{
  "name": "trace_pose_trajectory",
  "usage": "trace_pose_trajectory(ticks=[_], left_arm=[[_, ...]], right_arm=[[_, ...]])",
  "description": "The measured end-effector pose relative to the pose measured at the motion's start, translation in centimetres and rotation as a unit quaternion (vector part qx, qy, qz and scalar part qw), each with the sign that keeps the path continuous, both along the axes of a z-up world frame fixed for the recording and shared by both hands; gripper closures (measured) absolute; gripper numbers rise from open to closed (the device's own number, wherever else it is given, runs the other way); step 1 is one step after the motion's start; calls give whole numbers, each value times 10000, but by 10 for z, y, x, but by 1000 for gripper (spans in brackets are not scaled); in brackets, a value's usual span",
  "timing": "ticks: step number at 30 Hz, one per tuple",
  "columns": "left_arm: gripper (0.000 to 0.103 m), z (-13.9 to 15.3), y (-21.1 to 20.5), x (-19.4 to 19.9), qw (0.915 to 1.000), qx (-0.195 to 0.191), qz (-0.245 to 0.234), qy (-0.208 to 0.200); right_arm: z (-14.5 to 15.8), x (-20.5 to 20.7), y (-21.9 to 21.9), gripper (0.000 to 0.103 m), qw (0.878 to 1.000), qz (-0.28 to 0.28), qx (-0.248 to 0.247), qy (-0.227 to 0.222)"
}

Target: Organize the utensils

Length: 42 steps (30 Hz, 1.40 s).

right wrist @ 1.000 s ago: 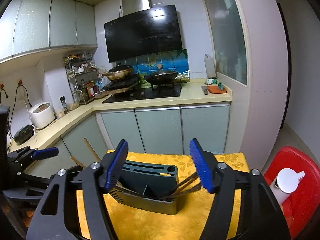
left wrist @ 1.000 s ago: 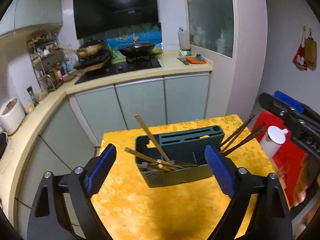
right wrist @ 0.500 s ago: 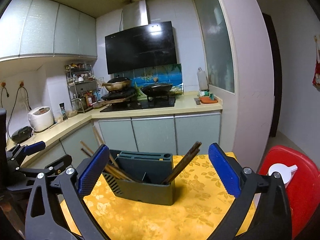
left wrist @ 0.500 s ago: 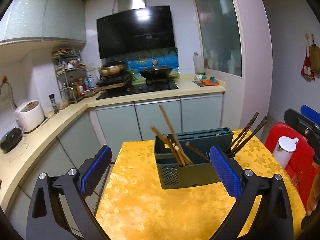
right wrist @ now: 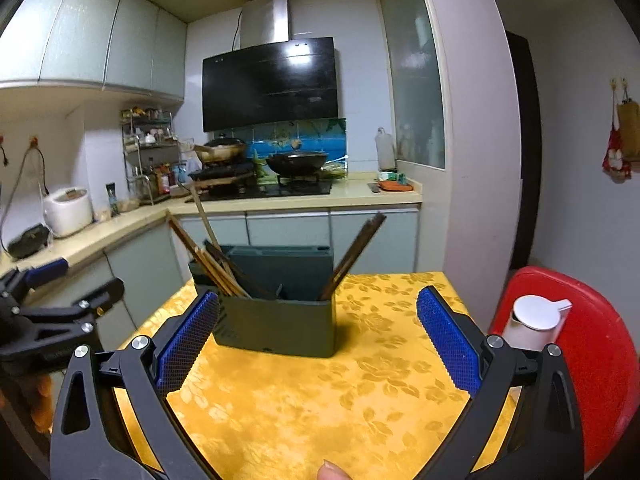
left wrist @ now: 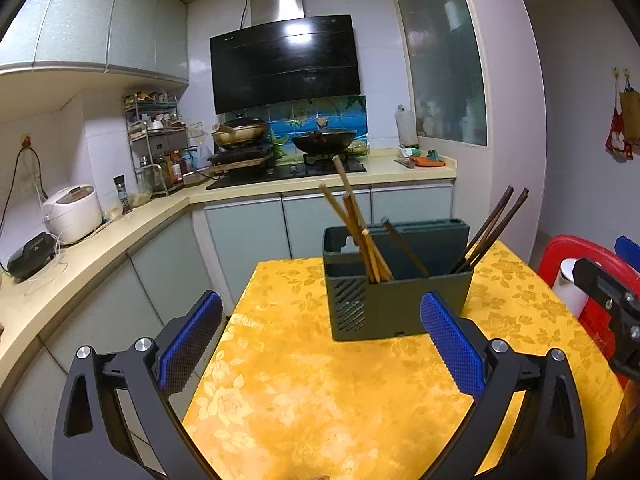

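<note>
Both tongs stand apart and empty: left gripper (left wrist: 320, 344), right gripper (right wrist: 318, 344). The utensil holder (left wrist: 396, 280) sits at twelve o'clock on the yellow table (left wrist: 320, 400). Its leaning chopsticks (left wrist: 356, 228) could snag, tipping it.

rice cooker (left wrist: 74, 213) on counter | wok (left wrist: 323, 141) on stove | red chair (right wrist: 592, 344)

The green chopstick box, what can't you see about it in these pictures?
- Chopstick tips, both views: hidden behind the green chopstick box front wall.
- Dividers inside: mostly hidden by that wall.
- Box's lower left corner, right wrist view: covered by the right gripper finger.
- White jug, left wrist view: partly blocked by the right gripper.
</note>
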<state>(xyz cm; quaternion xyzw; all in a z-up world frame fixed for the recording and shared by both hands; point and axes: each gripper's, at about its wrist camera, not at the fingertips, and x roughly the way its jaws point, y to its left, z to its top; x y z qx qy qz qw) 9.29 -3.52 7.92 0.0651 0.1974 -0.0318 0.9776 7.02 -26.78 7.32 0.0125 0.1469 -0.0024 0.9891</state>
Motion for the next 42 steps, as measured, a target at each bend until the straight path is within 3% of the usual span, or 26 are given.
trace_pose_trajectory(ticks=[5, 16, 42], left_arm=[[7, -11, 7, -6, 9999, 79, 149, -16], [7, -14, 21, -14, 9988, -2, 455, -197], [7, -21, 34, -11, 9967, -41, 789, -194]], right_arm=[[-9, -5, 12, 7, 9997, 2, -230, 5], [-14, -3, 23, 7, 9998, 125, -129, 51], [-16, 3, 39, 7, 9996, 278, -90, 57]])
